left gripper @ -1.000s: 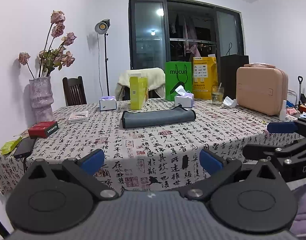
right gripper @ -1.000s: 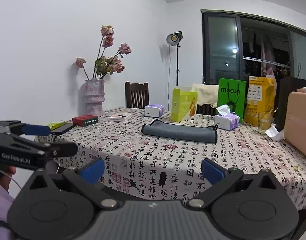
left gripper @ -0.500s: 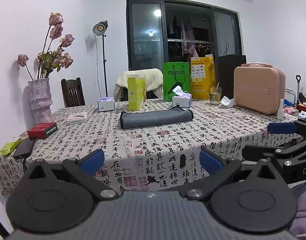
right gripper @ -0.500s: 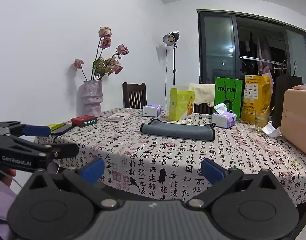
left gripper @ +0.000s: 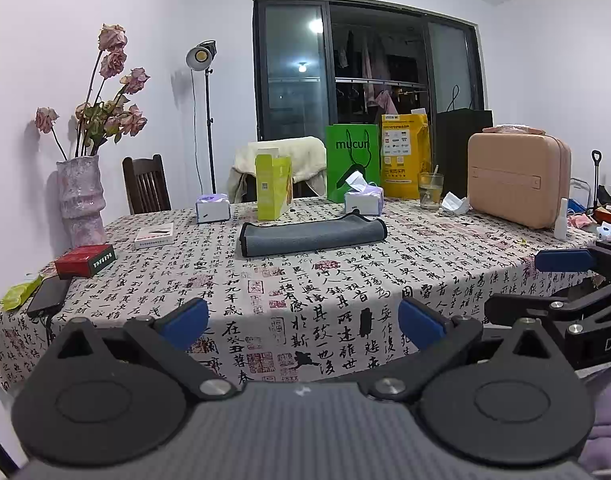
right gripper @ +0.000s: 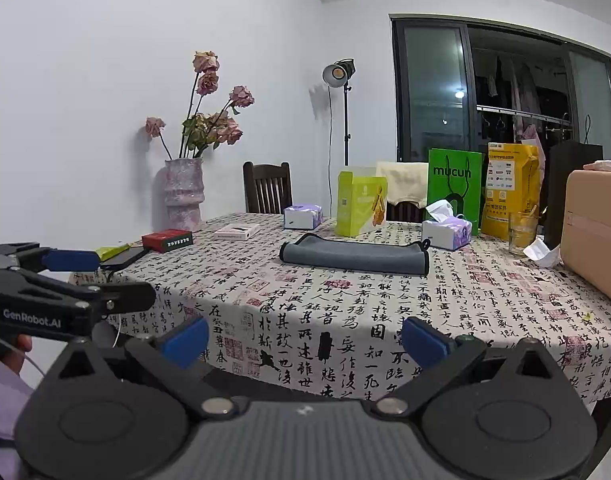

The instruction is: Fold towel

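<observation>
A grey towel point(left gripper: 311, 236) with a dark edge lies folded into a long flat strip in the middle of the table; it also shows in the right wrist view point(right gripper: 355, 256). My left gripper point(left gripper: 303, 324) is open and empty, held in front of the table's near edge, well short of the towel. My right gripper point(right gripper: 305, 340) is also open and empty, off the table's near edge. Each gripper shows at the side of the other's view.
The table point(left gripper: 345, 292) has a calligraphy-print cloth. On it stand a vase of dried roses point(left gripper: 81, 200), a red box point(left gripper: 85, 260), a phone point(left gripper: 47, 296), tissue packs point(left gripper: 363, 200), a green-yellow carton point(left gripper: 273, 186), bags, a glass point(left gripper: 430, 190) and a pink case point(left gripper: 519, 180).
Both grippers have drawn back a little and tilted up, so the table sits lower in both views. The towel has not moved.
</observation>
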